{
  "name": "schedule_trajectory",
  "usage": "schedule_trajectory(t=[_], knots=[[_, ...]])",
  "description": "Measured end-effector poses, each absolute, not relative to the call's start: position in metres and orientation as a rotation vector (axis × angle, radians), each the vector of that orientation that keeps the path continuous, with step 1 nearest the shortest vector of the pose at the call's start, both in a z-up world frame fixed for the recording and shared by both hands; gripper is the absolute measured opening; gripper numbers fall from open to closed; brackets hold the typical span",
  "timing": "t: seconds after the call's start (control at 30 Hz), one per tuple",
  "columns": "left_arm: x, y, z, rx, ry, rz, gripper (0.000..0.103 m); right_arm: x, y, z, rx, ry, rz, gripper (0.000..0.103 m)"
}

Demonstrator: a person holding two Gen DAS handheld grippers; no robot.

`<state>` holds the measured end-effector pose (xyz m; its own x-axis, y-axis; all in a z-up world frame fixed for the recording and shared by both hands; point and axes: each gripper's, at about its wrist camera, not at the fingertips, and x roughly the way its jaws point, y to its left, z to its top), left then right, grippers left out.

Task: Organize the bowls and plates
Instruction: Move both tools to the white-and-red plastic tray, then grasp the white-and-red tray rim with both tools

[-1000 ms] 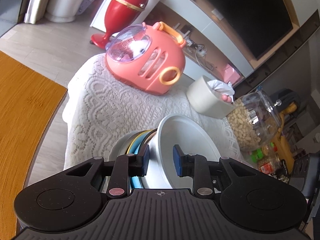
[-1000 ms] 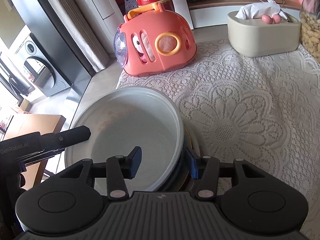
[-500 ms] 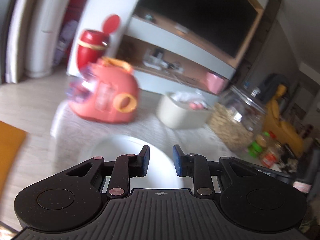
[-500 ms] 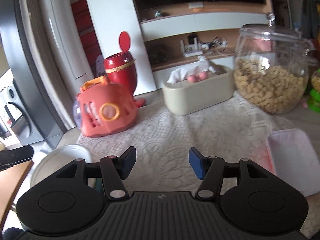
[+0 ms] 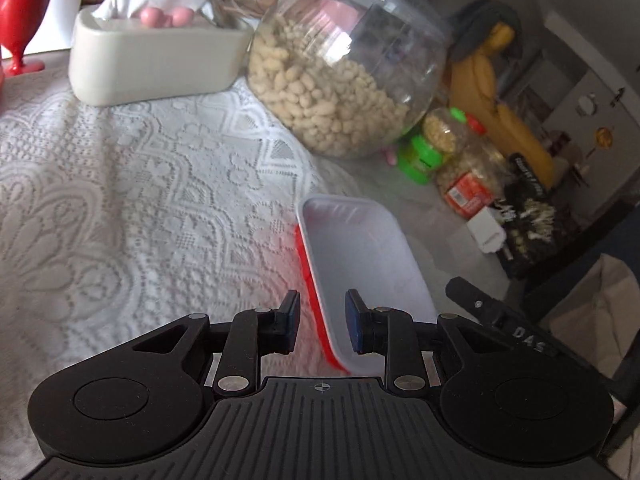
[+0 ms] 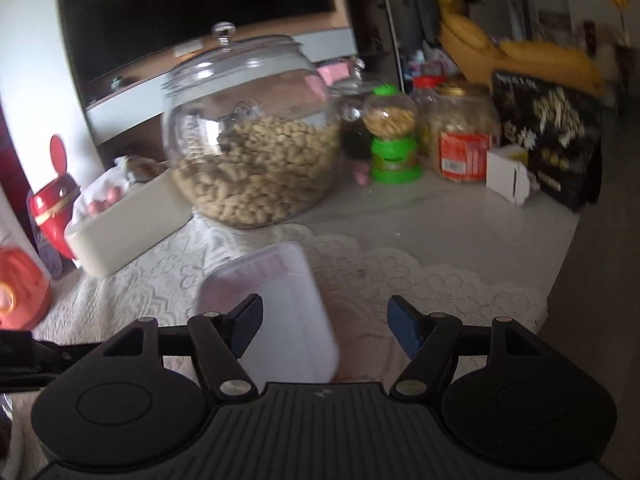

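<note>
A white lace tablecloth (image 5: 132, 184), worked in raised flower and leaf patterns, covers most of the table; past its scalloped edge the bare top is smooth and pale. At the back stands a round clear glass jar (image 5: 344, 76) with a knobbed lid, half full of pale peanuts in their shells. Beside it sits a cream tissue box (image 5: 156, 60) with rounded corners, and to the other side a cluster of small clear nut jars with green and red caps.

A rectangular plate (image 5: 360, 268) with rounded corners, glossy white inside and red along its outer rim, lies on the lace near the cloth's edge.

The left gripper (image 5: 322, 326) hovers over the near long side of the plate, its black fingers a narrow gap apart, with the red rim showing in the gap; whether the pads touch it cannot be told. The right gripper (image 6: 322, 330) has just been opening its jaws and now stands wide, the blurred plate (image 6: 280, 320) lying beneath them toward the left finger, unpinched.
</note>
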<state>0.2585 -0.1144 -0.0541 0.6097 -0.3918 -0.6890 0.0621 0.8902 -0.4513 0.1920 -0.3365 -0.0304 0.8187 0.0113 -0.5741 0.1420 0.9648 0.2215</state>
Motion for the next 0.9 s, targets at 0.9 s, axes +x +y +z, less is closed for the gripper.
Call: schedule_trajectory(t=[0.9], knots=[[0.185,-0.043,-0.082,-0.333,1.005,-0.120,0.024,0.189,-0.245,-0.081,0.296,0.895,0.443,0.044]])
